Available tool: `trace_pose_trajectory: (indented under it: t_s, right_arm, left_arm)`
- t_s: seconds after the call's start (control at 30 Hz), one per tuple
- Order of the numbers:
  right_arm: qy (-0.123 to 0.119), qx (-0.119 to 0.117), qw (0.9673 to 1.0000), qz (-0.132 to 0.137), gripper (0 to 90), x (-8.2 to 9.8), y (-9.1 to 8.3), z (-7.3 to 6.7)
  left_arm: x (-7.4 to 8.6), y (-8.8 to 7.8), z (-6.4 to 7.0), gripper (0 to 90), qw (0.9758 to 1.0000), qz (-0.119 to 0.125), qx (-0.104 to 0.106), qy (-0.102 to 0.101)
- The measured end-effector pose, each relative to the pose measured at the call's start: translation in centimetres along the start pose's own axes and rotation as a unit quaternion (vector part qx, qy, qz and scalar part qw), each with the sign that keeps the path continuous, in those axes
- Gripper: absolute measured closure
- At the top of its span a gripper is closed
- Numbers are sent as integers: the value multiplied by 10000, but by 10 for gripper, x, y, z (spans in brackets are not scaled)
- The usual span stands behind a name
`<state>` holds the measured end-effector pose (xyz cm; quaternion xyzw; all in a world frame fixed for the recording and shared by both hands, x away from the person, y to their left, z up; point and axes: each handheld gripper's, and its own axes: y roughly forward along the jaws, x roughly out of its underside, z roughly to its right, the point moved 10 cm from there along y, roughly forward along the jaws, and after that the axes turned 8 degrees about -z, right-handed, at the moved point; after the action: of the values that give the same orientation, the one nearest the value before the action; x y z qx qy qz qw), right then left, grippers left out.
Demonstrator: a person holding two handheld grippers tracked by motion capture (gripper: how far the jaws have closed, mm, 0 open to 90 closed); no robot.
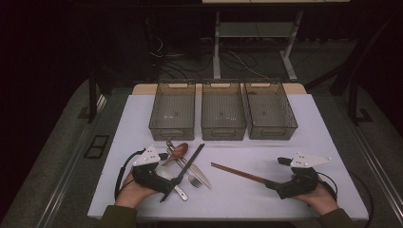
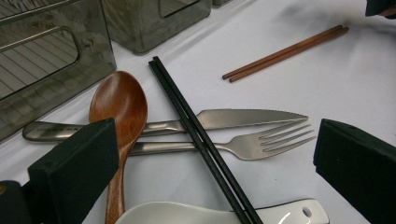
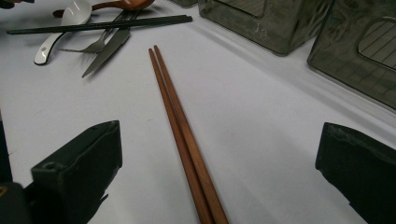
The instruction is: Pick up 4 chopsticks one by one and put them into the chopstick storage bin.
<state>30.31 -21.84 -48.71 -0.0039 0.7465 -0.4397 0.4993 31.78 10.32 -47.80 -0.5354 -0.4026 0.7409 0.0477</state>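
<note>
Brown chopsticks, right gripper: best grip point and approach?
Take the brown chopsticks near their thick near ends, coming straight along the right gripper view's line. They lie flat, side by side, touching, between the open jaws, clear of the cutlery pile, so one squeeze across both should hold the pair.

brown wooden chopsticks (image 3: pixel 180 126) lie paired, flat on the white table; black chopsticks (image 2: pixel 201 140) cross the cutlery.

Olive-green sleeves are being worn on both forearms. Each hand is being wrapped around a black gripper body: the left gripper (image 1: pixel 167 176) and the right gripper (image 1: pixel 274 176) are each being topped by a pale grey three-cornered plate. A black cable is being looped from each. Blocky, matte black fingers (image 2: pixel 74 168) are being shown with squared pads.
</note>
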Motion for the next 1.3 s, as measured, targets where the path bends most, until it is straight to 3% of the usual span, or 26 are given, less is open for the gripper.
trace_pose_trajectory:
  t_s: [0.33, 0.6, 0.87, 1.07, 1.3]
  right_arm:
    - [-12, -38, 10000, 27, 8, 0, 0, 0]
    - [-15, -73, 10000, 4, 8, 0, 0, -3]
    - [8, -64, 10000, -15, 8, 0, 1, -2]
    - [4, -81, 10000, -7, 8, -1, 1, -3]
    - [24, -92, 10000, -14, 8, -1, 3, -2]
  left_arm:
    - [-1, 0, -1, 15, 10000, -7, -36, -16]
    - [-5, 0, -1, 79, 10000, 3, -73, 12]
    - [-9, 1, -2, 210, 10000, 24, -92, -18]
    - [-14, 2, -4, 328, 9998, 70, -127, -154]
    - [-16, 7, -6, 446, 9996, -35, -150, -227]
